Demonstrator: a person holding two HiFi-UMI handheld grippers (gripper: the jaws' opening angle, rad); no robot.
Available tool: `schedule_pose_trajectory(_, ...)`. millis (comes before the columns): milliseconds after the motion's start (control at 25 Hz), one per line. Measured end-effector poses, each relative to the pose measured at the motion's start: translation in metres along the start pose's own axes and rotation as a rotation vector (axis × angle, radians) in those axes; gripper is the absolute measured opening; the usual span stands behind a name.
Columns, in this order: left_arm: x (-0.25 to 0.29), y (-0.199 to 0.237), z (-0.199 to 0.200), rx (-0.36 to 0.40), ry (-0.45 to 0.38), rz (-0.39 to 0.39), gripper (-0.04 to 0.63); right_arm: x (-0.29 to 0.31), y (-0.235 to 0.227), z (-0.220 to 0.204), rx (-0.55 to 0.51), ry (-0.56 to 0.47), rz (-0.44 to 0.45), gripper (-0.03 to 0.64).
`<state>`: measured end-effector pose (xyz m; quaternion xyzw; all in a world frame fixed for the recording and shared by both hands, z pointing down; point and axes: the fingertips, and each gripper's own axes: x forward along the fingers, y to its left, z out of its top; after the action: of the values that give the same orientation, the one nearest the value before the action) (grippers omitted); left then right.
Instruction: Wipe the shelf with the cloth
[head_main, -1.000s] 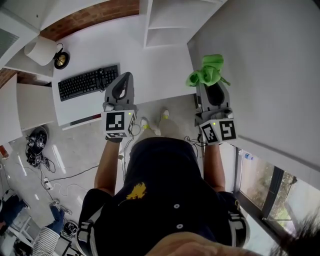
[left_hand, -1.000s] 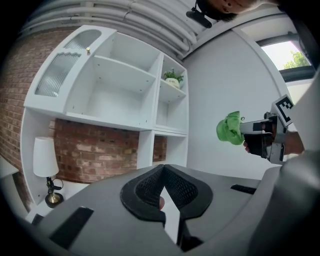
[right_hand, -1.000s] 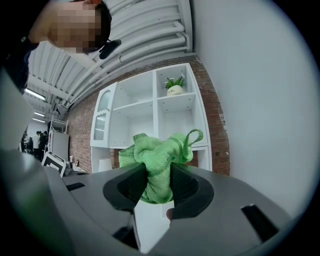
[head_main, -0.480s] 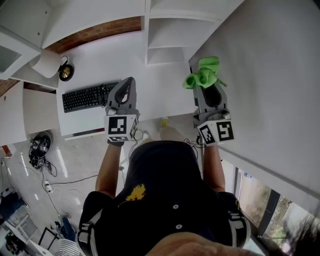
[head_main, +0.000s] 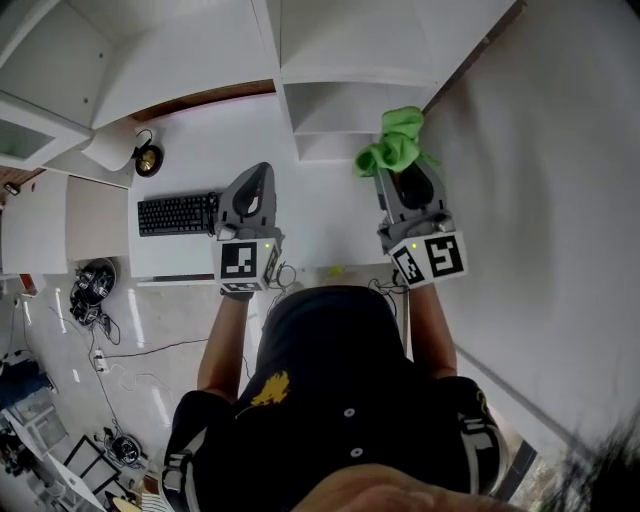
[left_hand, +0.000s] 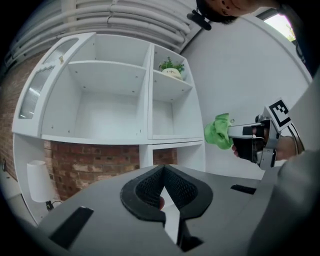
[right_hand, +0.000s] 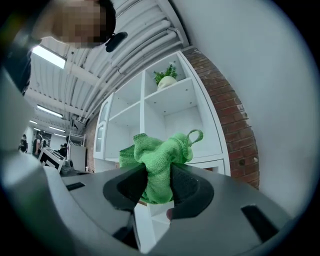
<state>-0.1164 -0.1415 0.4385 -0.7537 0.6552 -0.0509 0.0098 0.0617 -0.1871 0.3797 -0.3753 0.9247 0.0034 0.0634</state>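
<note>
My right gripper (right_hand: 158, 184) clamps a bunched bright-green cloth (right_hand: 156, 156), its hanging loop at two o'clock, facing the white shelf (right_hand: 172, 98); my left gripper (left_hand: 163, 189) is closed, empty.

You are working in what looks like an office or studio workroom. At the left of the head view, a white table (head_main: 200, 150) carries a black keyboard (head_main: 178, 213) and a small lamp (head_main: 112, 148) with a pale shade. Cables (head_main: 90, 300) lie tangled on the glossy floor (head_main: 160, 320) at the lower left. In the left gripper view, a white shelf unit (left_hand: 148, 95) fills the centre against a red brick wall (left_hand: 95, 162), with a potted plant (left_hand: 171, 67) in its upper right compartment. Exposed pipes (left_hand: 125, 17) run overhead along the top of the frame.
</note>
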Motion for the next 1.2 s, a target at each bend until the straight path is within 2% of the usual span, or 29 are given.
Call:
schedule_pose_trajectory(120,0.009,-0.008,0.005,0.006,0.010,0.012,0.017,0.010,-0.009,0.001,0.006,0.006,0.043,0.126)
schedule_pose_trajectory(360,0.022,-0.003,0.013,-0.017,-0.024,0.016,0.017,0.041,-0.004,0.009,-0.070,-0.003,0.131,0.126)
schedule_pose_trajectory(520,0.026,0.003,0.027,-0.023,-0.077,-0.011,0.017,0.064,0.006,0.035,-0.182,-0.033,0.147,0.126)
schedule_pose_trajectory(640,0.024,0.008,0.033,0.030,-0.079,-0.056,0.017,0.085,0.020,0.060,-0.307,-0.045,0.168,0.126)
schedule_pose_trajectory(760,0.021,0.013,0.045,0.043,-0.103,-0.080,0.017,0.115,0.031,0.083,-0.431,-0.032,0.202,0.126)
schedule_pose_trajectory(920,0.016,0.021,0.057,0.053,-0.136,-0.088,0.017,0.164,0.026,0.113,-0.499,-0.035,0.206,0.126)
schedule_pose_trajectory(1040,0.014,0.029,0.065,0.049,-0.162,-0.087,0.017,0.202,0.018,0.123,-0.534,0.006,0.217,0.126)
schedule_pose_trajectory(1200,0.010,0.033,0.058,0.051,-0.132,-0.099,0.017,0.246,0.007,0.112,-0.601,0.112,0.272,0.126)
